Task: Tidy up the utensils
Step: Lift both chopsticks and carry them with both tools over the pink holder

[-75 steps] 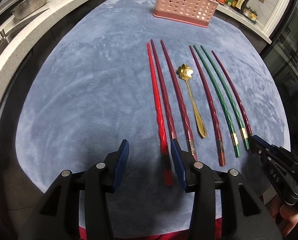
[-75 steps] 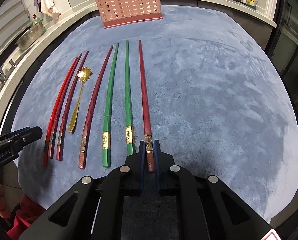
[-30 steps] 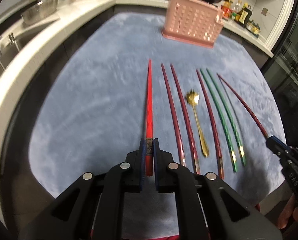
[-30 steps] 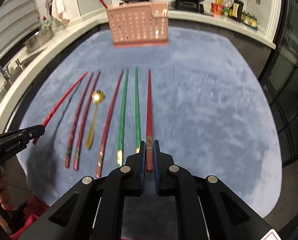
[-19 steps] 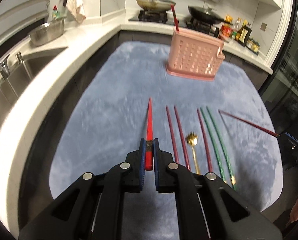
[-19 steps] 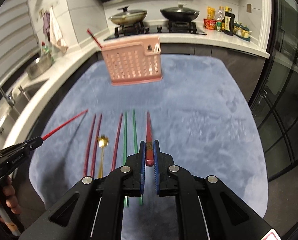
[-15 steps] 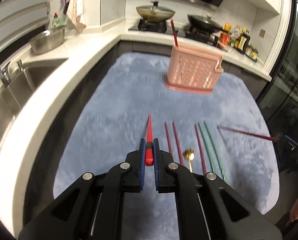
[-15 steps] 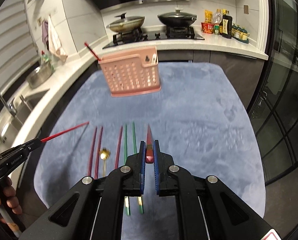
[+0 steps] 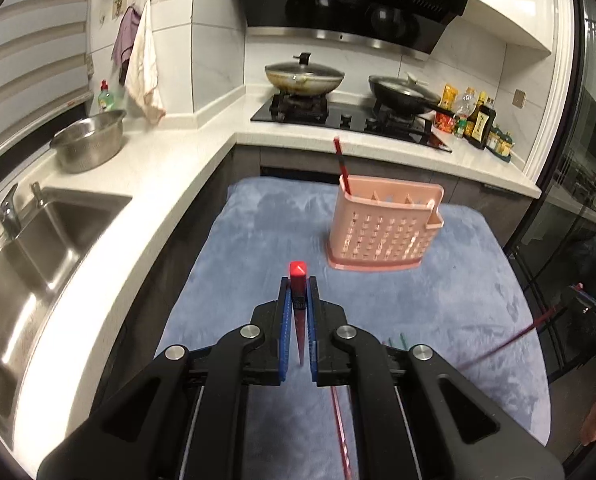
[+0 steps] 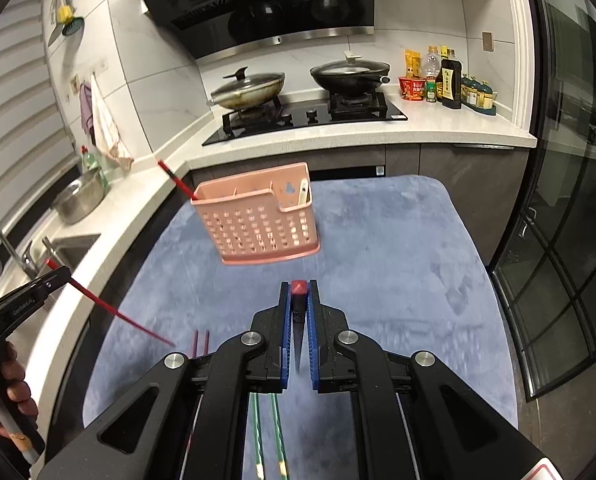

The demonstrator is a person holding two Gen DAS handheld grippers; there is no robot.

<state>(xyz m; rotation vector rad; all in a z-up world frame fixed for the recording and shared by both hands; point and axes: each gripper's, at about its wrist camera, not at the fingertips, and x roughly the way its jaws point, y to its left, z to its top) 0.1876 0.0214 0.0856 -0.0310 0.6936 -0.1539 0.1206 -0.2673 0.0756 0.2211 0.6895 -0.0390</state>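
**Chopsticks clamped in both grippers, lifted off the mat**

Left gripper (image 9: 298, 292) is clamped on a bright red chopstick (image 9: 298, 270); its butt end pokes out past the blue pads, and the shaft runs back and down between the jaws. In the right wrist view this same stick slants from the left gripper down toward the mat, tip in the air. Right gripper (image 10: 298, 294) is clamped on a dark red chopstick (image 10: 299, 287), held the same way, butt end forward. A hand (image 10: 2, 384) holds the left gripper's handle at the left edge.

Both grippers sit above a blue mat (image 10: 397, 248). On the mat below, partly hidden by the gripper bodies: two green chopsticks (image 10: 266, 432) side by side, and the tips of two maroon chopsticks (image 10: 201, 340) just left of them.

Ahead, a pink basket (image 9: 381, 232) stands upright near the mat's far edge, apart from both grippers. One red chopstick (image 9: 341, 164) already leans in its left compartment, sticking out above the rim.

Beyond: white counter, a sink (image 9: 30, 248) on the left, a steel bowl (image 9: 88, 144), two lidded pans (image 9: 303, 76) on the stove, and bottles (image 9: 481, 124) on the right.
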